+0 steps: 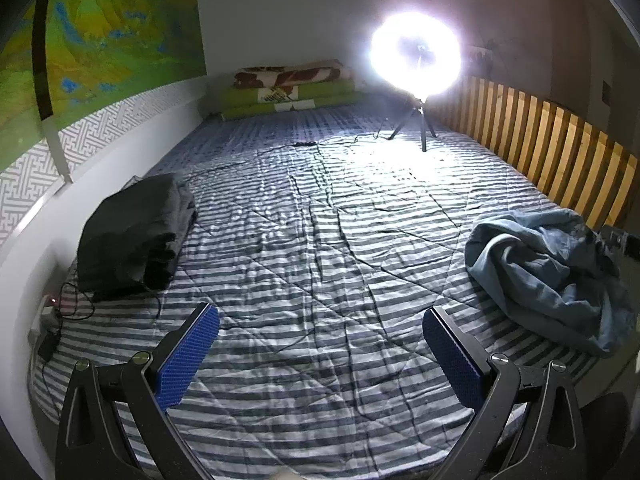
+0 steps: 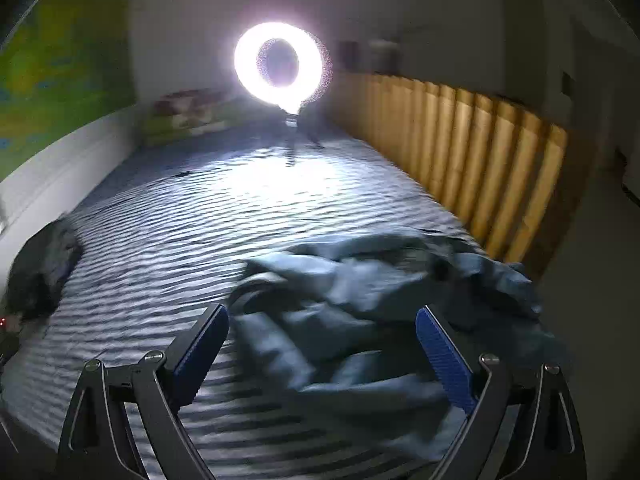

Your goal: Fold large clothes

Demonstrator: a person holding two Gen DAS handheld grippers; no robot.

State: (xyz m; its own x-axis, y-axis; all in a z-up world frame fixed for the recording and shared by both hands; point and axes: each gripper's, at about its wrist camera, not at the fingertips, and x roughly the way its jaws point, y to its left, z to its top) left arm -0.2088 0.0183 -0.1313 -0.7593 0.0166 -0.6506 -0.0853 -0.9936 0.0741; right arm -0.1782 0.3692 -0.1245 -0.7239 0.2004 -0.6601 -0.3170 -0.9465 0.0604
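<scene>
Both claws are standing wide apart with nothing between their blue pads. Left claw [image 1: 320,356] is hovering over the striped bed cover [image 1: 320,240], pointing down along the bed; ahead of it and to its left a folded dark garment [image 1: 128,232] is lying by the white wall, and ahead to its right a crumpled blue-grey garment [image 1: 548,272] is sitting in a heap near the wooden slat rail [image 1: 540,140]. Right claw [image 2: 322,352] is hanging just above that same crumpled garment, whose folds are spreading between and beyond its fingers, though the blurred view is not showing any contact. Far ahead of both claws a ring light [image 1: 416,56] on a tripod is glaring beside stacked green cushions [image 1: 288,96].
</scene>
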